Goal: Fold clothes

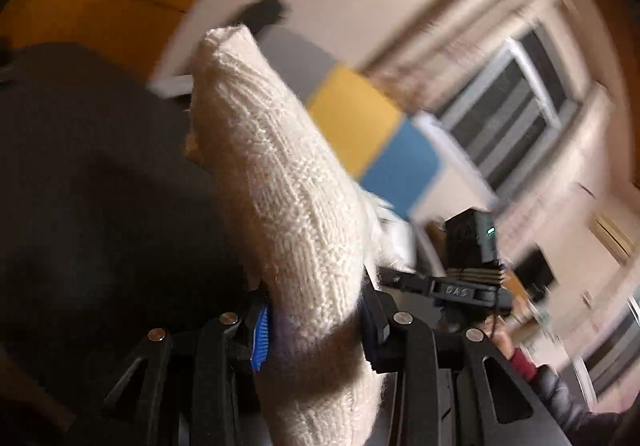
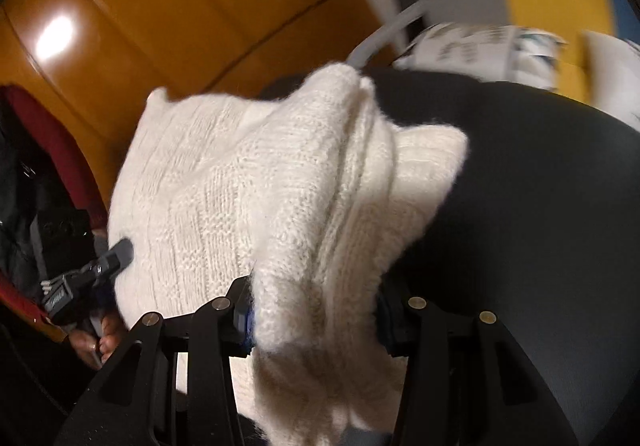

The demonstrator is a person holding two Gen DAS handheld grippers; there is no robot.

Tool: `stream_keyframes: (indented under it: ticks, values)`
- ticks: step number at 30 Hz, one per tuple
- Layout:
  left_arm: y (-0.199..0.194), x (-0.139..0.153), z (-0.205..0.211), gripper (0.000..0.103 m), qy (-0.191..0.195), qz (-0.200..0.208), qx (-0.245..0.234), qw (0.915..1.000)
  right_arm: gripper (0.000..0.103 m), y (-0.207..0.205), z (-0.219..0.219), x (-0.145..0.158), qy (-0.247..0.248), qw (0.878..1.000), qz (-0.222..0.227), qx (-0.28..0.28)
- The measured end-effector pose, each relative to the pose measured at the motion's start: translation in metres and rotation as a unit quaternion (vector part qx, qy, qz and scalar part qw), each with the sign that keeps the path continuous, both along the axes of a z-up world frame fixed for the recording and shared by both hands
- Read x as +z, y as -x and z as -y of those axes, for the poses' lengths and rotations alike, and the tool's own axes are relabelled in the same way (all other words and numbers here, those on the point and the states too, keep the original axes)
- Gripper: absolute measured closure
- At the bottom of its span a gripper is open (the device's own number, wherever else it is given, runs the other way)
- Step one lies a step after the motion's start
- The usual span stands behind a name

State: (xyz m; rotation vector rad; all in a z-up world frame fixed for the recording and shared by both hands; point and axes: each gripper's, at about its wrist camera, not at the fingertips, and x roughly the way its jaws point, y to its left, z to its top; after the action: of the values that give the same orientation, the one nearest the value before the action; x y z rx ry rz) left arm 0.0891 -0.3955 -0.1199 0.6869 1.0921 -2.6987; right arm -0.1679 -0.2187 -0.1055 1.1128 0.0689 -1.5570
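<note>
One cream, chunky-knit woollen garment (image 2: 224,182) is held by two black two-finger grippers. The left gripper (image 1: 316,330) is clamped on a bunched roll of the knit, which rises straight ahead of its fingers and leans toward the dark fabric surface (image 1: 88,174) on its left. The right gripper (image 2: 316,322) likewise pinches a thick gather between its pads; ahead of it the knit spreads in a loose, creased sheet over the same dark surface (image 2: 520,206). In the right wrist view the left gripper's tip (image 2: 116,252) meets the garment's far-left edge. Background blur suggests motion.

Judged step: carrying or laying a fold. For a clean result, both grips should stay level and taut, so that the edge lands straight and no slack bunches beneath.

Count: one garment, two grippers, one dark surface.
</note>
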Motion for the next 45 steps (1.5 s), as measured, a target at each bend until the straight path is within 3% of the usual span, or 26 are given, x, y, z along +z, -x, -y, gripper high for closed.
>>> stream_keyframes:
  ticks: [5, 6, 8, 10, 15, 18, 22, 26, 29, 33, 40, 42, 45]
  values:
    - [-0.006, -0.055, 0.048, 0.065, -0.061, 0.082, 0.070, 0.9923, 0.053, 0.007, 0.083, -0.056, -0.091, 0.995, 0.008, 0.032]
    - [-0.006, -0.059, 0.052, 0.062, -0.068, 0.090, 0.072, 0.9910, 0.044, 0.011, 0.085, -0.060, -0.085, 0.996, 0.019, 0.023]
    - [-0.004, -0.064, 0.057, 0.059, -0.083, 0.102, 0.070, 0.9889, 0.038, 0.020, 0.081, -0.062, -0.070, 0.996, 0.046, 0.008]
    - [-0.002, -0.064, 0.059, 0.054, -0.090, 0.116, 0.068, 0.9868, 0.032, 0.022, 0.071, -0.053, -0.067, 0.997, 0.030, 0.005]
    - [-0.010, -0.044, 0.051, 0.051, -0.041, 0.146, 0.092, 0.9841, 0.032, 0.023, 0.040, -0.017, -0.049, 0.998, -0.041, -0.015]
    - [-0.020, -0.024, 0.043, 0.053, 0.012, 0.136, 0.114, 0.9840, 0.032, -0.004, 0.057, 0.004, -0.025, 0.996, -0.072, 0.045]
    - [-0.013, -0.006, 0.049, 0.053, 0.047, 0.103, 0.110, 0.9874, 0.032, -0.042, 0.084, 0.030, 0.007, 0.985, -0.107, 0.135]
    - [0.006, -0.009, 0.056, 0.053, 0.054, 0.105, 0.097, 0.9882, 0.032, -0.080, 0.118, 0.007, -0.030, 0.975, -0.131, 0.176]
    - [0.023, -0.015, 0.051, 0.053, 0.069, 0.129, 0.099, 0.9843, 0.033, -0.055, 0.125, -0.023, -0.078, 0.980, -0.115, 0.139]
    - [0.033, -0.026, 0.044, 0.053, 0.091, 0.162, 0.109, 0.9765, 0.046, -0.031, 0.111, -0.050, -0.078, 0.988, -0.074, 0.107]
    - [0.039, -0.034, 0.038, 0.052, 0.109, 0.194, 0.135, 0.9655, 0.048, -0.027, 0.109, -0.056, -0.047, 0.991, -0.067, 0.107]
    - [0.039, -0.033, 0.036, 0.051, 0.113, 0.207, 0.145, 0.9608, 0.048, -0.024, 0.104, -0.049, -0.037, 0.991, -0.063, 0.115]
    - [0.039, -0.033, 0.034, 0.051, 0.114, 0.223, 0.159, 0.9549, 0.048, -0.032, 0.105, -0.021, -0.001, 0.984, -0.097, 0.148]
